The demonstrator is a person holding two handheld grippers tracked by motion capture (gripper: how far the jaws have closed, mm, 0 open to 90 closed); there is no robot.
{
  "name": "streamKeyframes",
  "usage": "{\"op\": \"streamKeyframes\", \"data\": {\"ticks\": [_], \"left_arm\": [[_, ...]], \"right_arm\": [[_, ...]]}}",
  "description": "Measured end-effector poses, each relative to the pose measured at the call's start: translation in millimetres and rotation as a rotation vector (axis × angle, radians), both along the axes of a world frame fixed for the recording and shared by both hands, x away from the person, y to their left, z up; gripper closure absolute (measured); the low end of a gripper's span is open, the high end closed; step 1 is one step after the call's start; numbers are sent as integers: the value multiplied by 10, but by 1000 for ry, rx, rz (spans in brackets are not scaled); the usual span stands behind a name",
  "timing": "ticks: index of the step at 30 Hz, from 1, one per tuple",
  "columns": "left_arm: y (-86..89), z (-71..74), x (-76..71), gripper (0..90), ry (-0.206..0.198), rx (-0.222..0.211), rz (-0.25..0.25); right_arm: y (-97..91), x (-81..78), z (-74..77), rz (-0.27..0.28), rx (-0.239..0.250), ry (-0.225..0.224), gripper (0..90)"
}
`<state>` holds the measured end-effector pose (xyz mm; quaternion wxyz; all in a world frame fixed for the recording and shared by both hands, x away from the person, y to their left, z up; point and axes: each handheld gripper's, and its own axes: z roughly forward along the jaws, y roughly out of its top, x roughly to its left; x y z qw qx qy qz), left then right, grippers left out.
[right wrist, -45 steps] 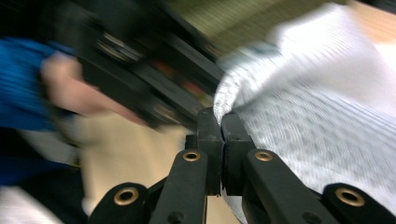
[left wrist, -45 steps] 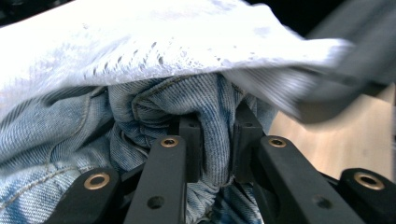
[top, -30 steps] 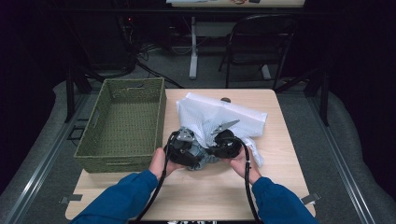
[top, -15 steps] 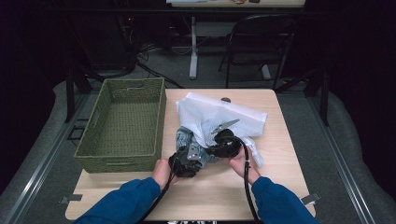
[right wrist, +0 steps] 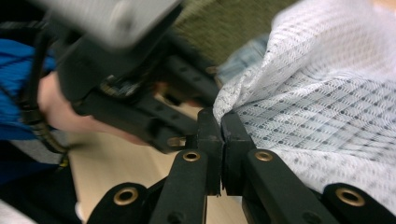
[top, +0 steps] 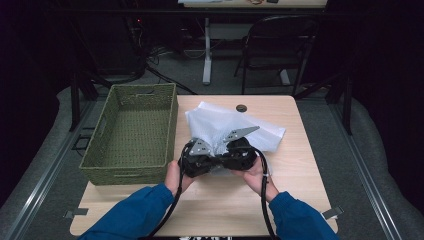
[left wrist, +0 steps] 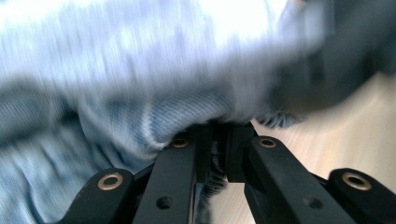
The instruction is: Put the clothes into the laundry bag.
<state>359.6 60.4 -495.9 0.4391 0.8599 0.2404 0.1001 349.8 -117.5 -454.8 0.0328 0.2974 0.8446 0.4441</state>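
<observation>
The left hand-held gripper (left wrist: 215, 154) has just been closing, and its jaws now pinch a fold of blue denim (left wrist: 140, 116) from the cloth pile in front of it. Just beside it, the right hand-held gripper (right wrist: 223, 140) is pressed together on the edge of the white mesh (right wrist: 317, 102). Both now grip the pile on the table (top: 310, 180), so lifting looks possible. The basket (top: 135, 130) stands beside the left gripper.

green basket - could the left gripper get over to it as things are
Probably yes. The green basket sits right beside the left gripper with nothing between them, and its top is open. But the jaws have just been closing on denim cloth, so that comes along.
</observation>
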Motion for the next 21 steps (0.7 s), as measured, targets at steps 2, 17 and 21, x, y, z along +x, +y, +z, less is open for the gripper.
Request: {"op": "streamKeyframes", "data": {"ticks": [2,17,21], "left_arm": [[-7,15,-3,847,-7,-2,-9],[37,-244,-31,474,32,178,-45],[111,-270,-150,326,-24,262,16]], "right_arm": [[-19,-41,74,-10,2,-36,894],[-103,225,-372,-83,-118,70,895],[-107,244,-389,-87,-129,66,895]]}}
